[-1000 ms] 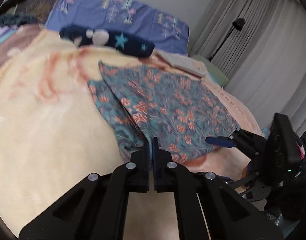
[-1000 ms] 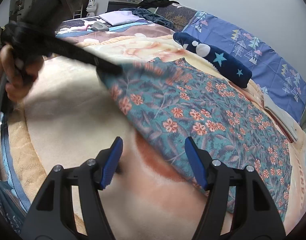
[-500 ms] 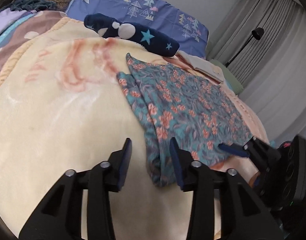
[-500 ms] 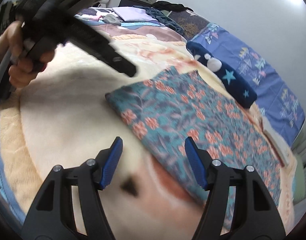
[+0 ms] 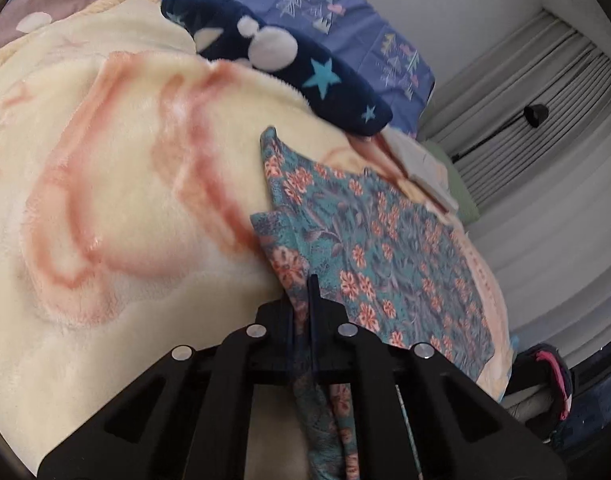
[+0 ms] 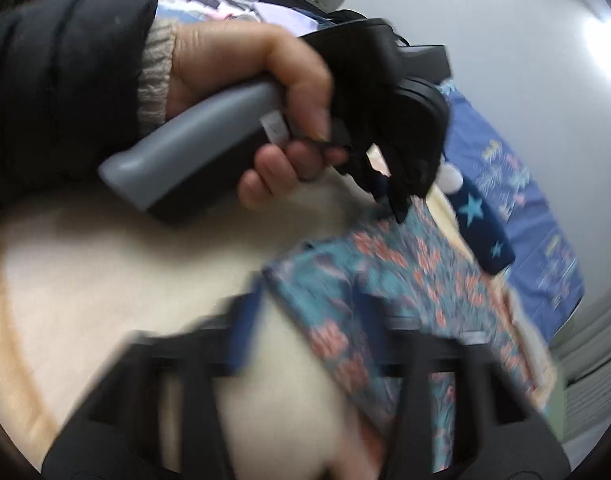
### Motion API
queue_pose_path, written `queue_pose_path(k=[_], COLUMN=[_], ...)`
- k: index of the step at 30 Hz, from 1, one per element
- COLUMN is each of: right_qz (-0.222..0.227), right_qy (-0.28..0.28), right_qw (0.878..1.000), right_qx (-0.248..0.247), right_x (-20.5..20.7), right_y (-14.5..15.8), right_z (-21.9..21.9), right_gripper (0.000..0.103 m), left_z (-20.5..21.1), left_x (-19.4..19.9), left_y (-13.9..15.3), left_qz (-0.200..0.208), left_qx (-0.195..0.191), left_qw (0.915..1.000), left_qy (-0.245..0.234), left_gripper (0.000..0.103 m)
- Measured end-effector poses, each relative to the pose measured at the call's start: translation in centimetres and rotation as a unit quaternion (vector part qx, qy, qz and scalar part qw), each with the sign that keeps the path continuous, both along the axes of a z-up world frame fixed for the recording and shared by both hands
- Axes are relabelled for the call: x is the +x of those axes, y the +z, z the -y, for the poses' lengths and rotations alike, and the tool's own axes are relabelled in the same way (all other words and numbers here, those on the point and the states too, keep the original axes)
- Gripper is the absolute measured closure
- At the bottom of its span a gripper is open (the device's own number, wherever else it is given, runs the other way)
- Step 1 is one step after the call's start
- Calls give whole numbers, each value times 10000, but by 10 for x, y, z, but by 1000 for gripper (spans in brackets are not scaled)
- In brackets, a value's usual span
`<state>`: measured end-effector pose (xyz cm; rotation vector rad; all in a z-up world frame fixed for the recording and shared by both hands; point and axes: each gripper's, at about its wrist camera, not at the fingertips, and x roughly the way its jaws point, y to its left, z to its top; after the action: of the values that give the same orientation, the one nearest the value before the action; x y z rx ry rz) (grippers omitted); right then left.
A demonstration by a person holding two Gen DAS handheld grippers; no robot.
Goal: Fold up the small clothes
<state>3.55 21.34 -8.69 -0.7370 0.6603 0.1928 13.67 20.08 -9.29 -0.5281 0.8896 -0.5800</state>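
A teal floral garment (image 5: 369, 248) lies folded on a cream blanket (image 5: 105, 200). My left gripper (image 5: 303, 300) is shut on the garment's near left edge, and cloth hangs down between its arms. In the right wrist view the garment (image 6: 385, 280) is blurred. My right gripper (image 6: 305, 320) is open, its jaws wide apart over the garment's near corner. The hand holding the left gripper (image 6: 393, 200) fills the upper part of that view, its tip on the garment's far edge.
A navy star-patterned plush roll (image 5: 289, 64) lies past the garment, with a blue pillow (image 5: 345, 12) behind it. Folded light clothes (image 5: 421, 168) sit at the far right. Curtains (image 5: 545, 160) and a lamp stand are beyond the bed's right edge.
My left gripper was open half a second ago and has shut on the garment's left edge further along. My right gripper has swung, so the left hand now fills its view.
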Motion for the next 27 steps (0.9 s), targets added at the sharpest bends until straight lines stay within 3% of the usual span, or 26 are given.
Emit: queue_pose_path(k=[3,6,10,12,15,16,17,19,20,22,24,26,27], right_qz=[120,68,-244,-127,87,124,127,6,-24,-134,-122,2,25], right_qy=[63,116,-66,-39,-9,-11,-27,-122,-184,-301,-271,-250,-305], right_qw=[9999,9994,9987,9989,9989,9989,9991,9997,9997,9994,9996,9997,9994], right_qx=[57,313,441,453,459,442,405,219,162,99,27,-73,-155], right_x=[-6,-14,-6,-14,-27,-29,-31,-25,-21,-9,2,10,14], right_y=[7,21,8,9,17,19,20,13,10,2,-2,-4,-7], right_z=[-7,-9,0,1,6,8,9,12,13,10,4,0,-2], right_gripper=[97,97,96,91,64,57,55,54,54,56,65,84,96], left_z=[-2,2,-3,-10,-12,-11,-8,1,7,18,25,22,18], left_x=[-9,-11,-3,-3,-4,-5,-6,-5,-3,9,19,30,32], left_y=[2,15,-4,-5,-7,-6,-5,-2,-1,-2,-1,-6,-9], left_qz=[260,625,254,211,185,197,223,294,284,151,103,-14,-43], left_qx=[64,422,244,-13,-270,-342,-436,-445,-330,14,316,172,25], left_qw=[9994,9965,9990,9995,9995,9992,9986,9976,9979,9987,9985,9992,9995], left_qy=[201,356,262,216,19,-76,-200,-439,-487,-494,-443,-370,-323], left_gripper=[99,99,96,86,74,65,53,42,42,44,64,94,96])
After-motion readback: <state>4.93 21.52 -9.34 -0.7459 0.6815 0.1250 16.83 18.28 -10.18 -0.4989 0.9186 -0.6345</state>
